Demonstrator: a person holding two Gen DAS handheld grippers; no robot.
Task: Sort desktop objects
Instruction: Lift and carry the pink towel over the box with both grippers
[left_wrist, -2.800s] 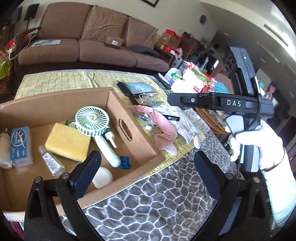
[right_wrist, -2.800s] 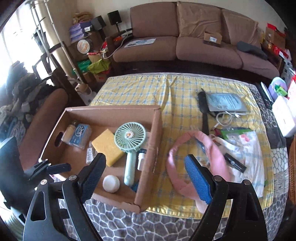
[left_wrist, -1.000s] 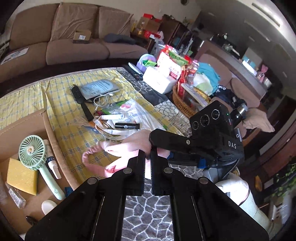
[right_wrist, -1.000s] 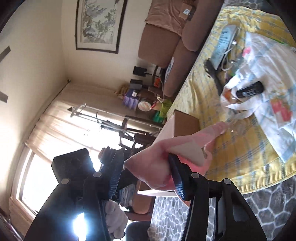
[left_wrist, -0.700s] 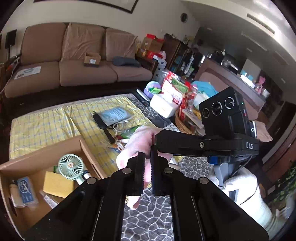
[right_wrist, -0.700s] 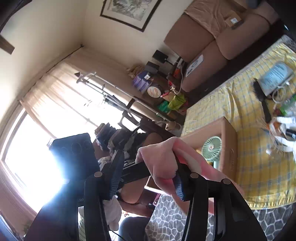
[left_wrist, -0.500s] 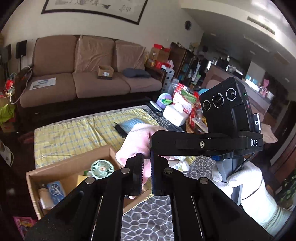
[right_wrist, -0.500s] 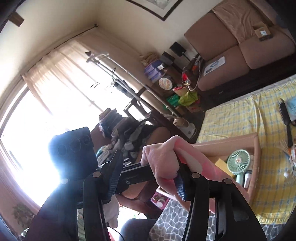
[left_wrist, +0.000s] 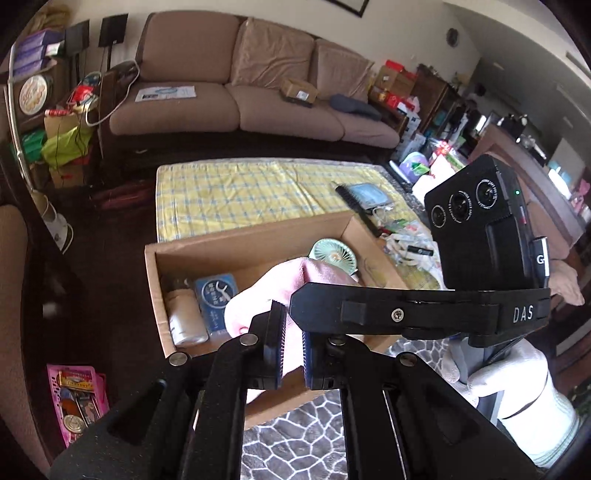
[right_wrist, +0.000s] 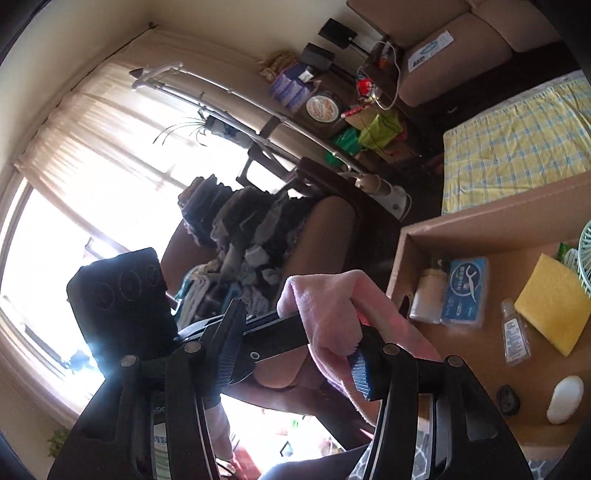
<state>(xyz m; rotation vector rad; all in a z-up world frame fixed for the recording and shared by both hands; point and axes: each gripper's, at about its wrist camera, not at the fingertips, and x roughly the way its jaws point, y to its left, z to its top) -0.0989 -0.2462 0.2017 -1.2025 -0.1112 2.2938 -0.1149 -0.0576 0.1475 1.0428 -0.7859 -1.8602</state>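
Pink cloth (left_wrist: 258, 295) clenched by left gripper (left_wrist: 290, 347), draped over half-spread right gripper (right_wrist: 295, 345), grip unclear; above box (left_wrist: 153, 280). Fan (left_wrist: 332, 254), sponge (right_wrist: 550, 299) boxed; brush (left_wrist: 354, 206) at 1 o'clock left.

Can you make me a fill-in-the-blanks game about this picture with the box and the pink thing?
1. The left gripper pinches a soft cloth whose colour is ____.
2. The cloth hangs above a ____ made of cardboard.
3. Inside the box, the sponge is coloured ____.
4. The little green thing with round blades in the box is a ____.

Missing words: pink; box; yellow; fan
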